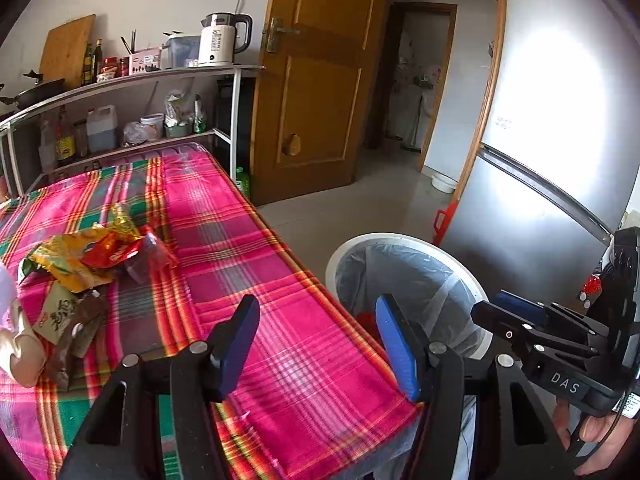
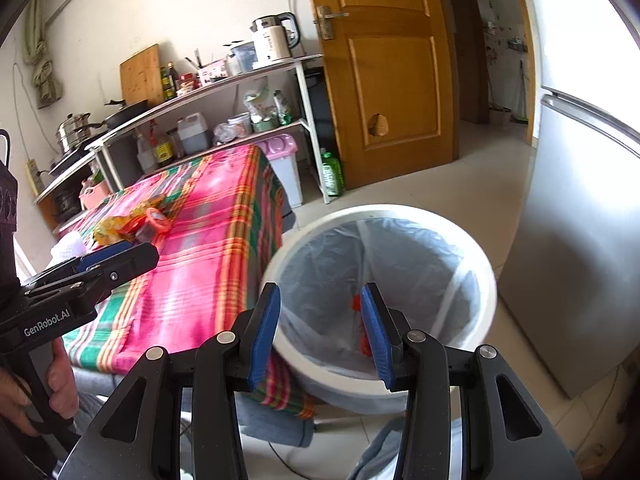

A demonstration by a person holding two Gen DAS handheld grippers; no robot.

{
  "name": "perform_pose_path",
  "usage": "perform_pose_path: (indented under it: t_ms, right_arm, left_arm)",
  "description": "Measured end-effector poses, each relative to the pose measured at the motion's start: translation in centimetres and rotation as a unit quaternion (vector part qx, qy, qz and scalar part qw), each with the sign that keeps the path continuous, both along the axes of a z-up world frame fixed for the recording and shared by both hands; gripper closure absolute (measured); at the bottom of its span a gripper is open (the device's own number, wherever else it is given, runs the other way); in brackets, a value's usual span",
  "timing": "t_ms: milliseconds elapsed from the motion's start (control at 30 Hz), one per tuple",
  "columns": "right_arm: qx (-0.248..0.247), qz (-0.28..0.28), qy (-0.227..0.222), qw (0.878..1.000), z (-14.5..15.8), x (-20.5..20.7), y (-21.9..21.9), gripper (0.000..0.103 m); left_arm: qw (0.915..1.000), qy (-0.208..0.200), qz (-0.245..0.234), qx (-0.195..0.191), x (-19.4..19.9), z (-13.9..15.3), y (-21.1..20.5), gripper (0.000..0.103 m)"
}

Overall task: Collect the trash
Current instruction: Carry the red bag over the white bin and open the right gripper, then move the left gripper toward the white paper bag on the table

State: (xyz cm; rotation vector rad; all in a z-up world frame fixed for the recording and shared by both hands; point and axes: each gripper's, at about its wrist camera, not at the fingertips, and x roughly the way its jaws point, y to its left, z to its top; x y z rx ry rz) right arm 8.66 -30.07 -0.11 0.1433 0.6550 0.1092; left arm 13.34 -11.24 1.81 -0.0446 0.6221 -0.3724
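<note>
A pile of crumpled snack wrappers (image 1: 86, 258), yellow, red and brown, lies on the plaid tablecloth (image 1: 248, 280) at the left; it also shows in the right wrist view (image 2: 128, 226). A white trash bin (image 2: 380, 292) with a clear liner stands on the floor by the table's right edge, with a red piece (image 2: 362, 328) inside. My left gripper (image 1: 316, 344) is open and empty over the table's right edge, right of the wrappers. My right gripper (image 2: 320, 328) is open and empty above the bin's near rim.
A metal shelf rack (image 1: 132, 80) with a kettle (image 1: 222, 40), bottles and pans stands behind the table. A wooden door (image 1: 320, 80) is open at the back. A grey fridge (image 1: 552, 184) stands right of the bin. A small pink-lidded bin (image 2: 284, 164) sits past the table.
</note>
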Motion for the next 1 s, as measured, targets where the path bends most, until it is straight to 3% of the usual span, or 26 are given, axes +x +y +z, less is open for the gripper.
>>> perform_pose_path:
  t_ms: [533,1000]
  right_arm:
    - [-0.001,0.117,0.001,0.993,0.8,0.3,9.2,0.059]
    - [-0.016,0.154,0.005,0.988,0.4,1.6,12.9,0.059]
  left_arm:
    - [0.9943,-0.034,0.101,-0.004,-4.3,0.7,10.3,0.04]
    - [0.9851,-0.027,0.17,-0.008,-5.5,-0.3,16.0,0.04]
